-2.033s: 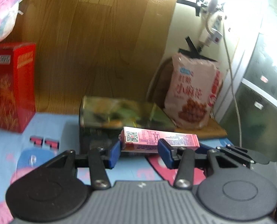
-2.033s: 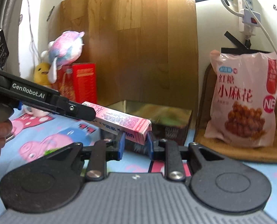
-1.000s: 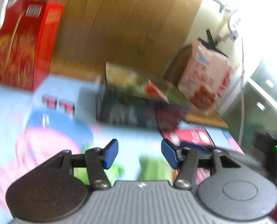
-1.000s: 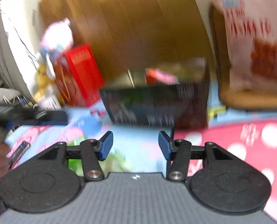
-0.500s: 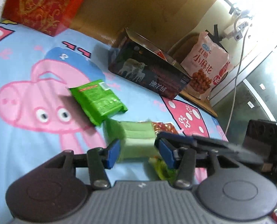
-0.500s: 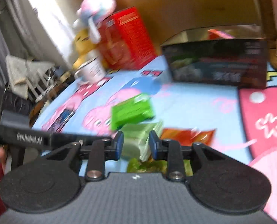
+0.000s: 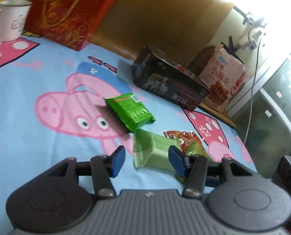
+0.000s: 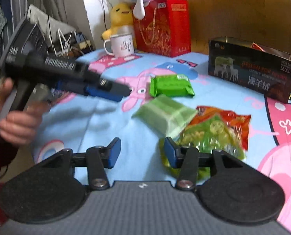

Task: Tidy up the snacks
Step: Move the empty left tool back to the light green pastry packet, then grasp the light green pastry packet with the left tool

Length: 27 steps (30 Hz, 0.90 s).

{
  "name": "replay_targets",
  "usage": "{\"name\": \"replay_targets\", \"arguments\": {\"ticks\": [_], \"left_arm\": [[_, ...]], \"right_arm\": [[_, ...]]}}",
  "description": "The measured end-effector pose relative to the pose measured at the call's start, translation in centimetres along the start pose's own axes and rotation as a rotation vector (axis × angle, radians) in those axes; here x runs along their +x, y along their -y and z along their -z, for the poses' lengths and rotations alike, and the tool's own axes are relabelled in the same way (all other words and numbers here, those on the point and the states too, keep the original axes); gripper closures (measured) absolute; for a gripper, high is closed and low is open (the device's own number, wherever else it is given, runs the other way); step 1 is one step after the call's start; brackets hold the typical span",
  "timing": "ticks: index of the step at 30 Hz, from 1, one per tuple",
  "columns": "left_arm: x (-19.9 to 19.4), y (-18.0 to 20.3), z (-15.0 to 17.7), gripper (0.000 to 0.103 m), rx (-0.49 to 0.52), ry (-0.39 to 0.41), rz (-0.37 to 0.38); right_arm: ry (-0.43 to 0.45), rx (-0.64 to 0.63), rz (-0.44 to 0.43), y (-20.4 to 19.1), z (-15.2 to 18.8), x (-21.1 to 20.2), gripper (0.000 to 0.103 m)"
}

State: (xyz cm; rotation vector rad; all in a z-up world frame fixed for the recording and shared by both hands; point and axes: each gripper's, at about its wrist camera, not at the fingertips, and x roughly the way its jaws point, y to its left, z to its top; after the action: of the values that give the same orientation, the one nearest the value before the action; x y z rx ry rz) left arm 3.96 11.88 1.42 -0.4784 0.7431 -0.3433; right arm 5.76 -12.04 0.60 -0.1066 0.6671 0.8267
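**Snacks loose on the counter, both grippers empty**

The counter (image 8: 98, 117) under its cartoon-pig cloth has bare room at 9 o'clock in the left wrist view. At its far edge, 12 o'clock in the right wrist view, stands a red gift bag (image 8: 163, 27), a white mug (image 8: 121, 46) beside it. The dark open box (image 8: 251, 70) sits at 2 o'clock, a red pack showing inside. Before it lie the bright green packet (image 8: 171, 86), the pale green packet (image 8: 165, 117) and an orange-and-green bag (image 8: 220, 131), the last two touching. The left gripper (image 7: 146, 160) has narrow-set fingers just reopened, the pale packet partly between them, unpressed. The right gripper (image 8: 140, 152) has just been opening; nothing held.
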Motion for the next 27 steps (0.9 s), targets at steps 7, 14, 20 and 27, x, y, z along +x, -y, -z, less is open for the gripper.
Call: {"name": "replay_targets", "arguments": {"ticks": [7,14,20,27], "left_arm": [[2.0,1.5,0.3,0.053,0.061,-0.025,-0.01],[1.8,1.5,0.1,0.047,0.077,-0.011,-0.027],[2.4,1.4,-0.1,0.047,0.08,-0.028,-0.018],[3.6,2.3,0.5,0.049,0.109,-0.042,-0.02]], "right_arm": [[0.01,-0.142,0.3,1.2,0.8,0.2,0.055],[0.065,-0.047,0.214,2.5,-0.4,-1.0,0.051],[0.026,-0.089,0.145,1.4,-0.9,1.3,0.039],[0.002,-0.114,0.108,0.7,-1.9,3.7,0.054]]}}
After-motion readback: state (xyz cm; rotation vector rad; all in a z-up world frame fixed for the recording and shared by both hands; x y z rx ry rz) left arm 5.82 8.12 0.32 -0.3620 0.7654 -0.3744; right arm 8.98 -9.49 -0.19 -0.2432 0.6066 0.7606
